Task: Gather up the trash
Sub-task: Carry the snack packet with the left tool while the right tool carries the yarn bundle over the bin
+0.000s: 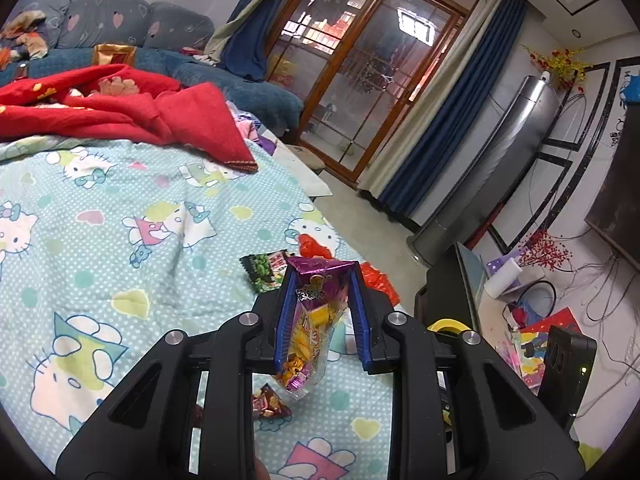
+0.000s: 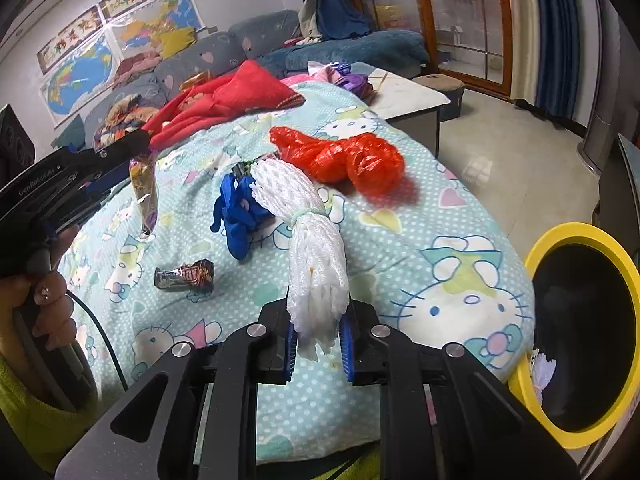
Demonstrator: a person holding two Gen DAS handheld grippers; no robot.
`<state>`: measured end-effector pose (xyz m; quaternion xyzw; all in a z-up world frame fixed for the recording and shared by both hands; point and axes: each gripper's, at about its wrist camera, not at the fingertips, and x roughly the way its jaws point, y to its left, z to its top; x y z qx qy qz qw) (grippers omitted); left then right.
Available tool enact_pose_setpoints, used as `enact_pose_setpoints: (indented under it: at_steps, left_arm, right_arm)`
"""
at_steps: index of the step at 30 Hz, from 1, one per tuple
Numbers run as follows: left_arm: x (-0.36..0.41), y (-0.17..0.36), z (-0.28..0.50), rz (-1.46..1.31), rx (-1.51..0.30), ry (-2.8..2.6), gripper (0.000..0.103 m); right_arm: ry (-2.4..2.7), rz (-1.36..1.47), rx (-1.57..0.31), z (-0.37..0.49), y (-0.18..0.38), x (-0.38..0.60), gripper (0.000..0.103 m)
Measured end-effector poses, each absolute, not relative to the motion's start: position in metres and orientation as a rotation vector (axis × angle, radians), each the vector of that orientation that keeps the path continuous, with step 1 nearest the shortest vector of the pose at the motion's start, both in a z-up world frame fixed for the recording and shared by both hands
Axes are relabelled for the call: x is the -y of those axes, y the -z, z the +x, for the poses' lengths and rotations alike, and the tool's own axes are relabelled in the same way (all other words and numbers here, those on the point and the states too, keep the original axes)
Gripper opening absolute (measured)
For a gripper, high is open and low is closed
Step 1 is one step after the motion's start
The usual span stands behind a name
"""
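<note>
My left gripper is shut on a purple and yellow snack wrapper, which hangs from the fingertips above the Hello Kitty quilt. The right wrist view shows this same left gripper and dangling wrapper at the left. My right gripper is shut on one end of a white foam net bundle that sticks out forward over the bed. A yellow-rimmed black bin stands beside the bed at the right.
On the quilt lie a red plastic bag, a blue glove, a brown candy wrapper and a green packet. A red blanket and a sofa lie beyond. A hand holds the left tool.
</note>
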<state>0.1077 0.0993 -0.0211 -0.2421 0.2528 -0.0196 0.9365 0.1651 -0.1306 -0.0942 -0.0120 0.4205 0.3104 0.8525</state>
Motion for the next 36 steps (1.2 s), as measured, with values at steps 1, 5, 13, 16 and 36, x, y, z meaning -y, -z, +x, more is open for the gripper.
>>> enact_pose_setpoints:
  at_steps: [1,5,13,16,36]
  left_arm:
    - [-0.098,0.020,0.108,-0.491,-0.516,0.045,0.019]
    - [-0.087,0.016,0.108,-0.472,-0.516,0.072,0.019]
    - [-0.063,0.012,0.108,-0.431,-0.524,0.127,0.019]
    - [-0.053,0.010,0.109,-0.409,-0.525,0.151,0.019]
    - [0.013,0.002,0.116,-0.278,-0.527,0.280,0.019]
  right_arm:
    - [-0.650,-0.021,-0.882,0.165,0.093,0.132,0.017]
    - [-0.627,0.001,-0.856,0.163,0.083,0.144,0.017]
    - [-0.585,0.048,-0.819,0.164,0.069,0.169,0.017]
    - [-0.567,0.063,-0.809,0.164,0.066,0.178,0.017]
    - [-0.436,0.164,-0.750,0.170,0.055,0.238,0.017]
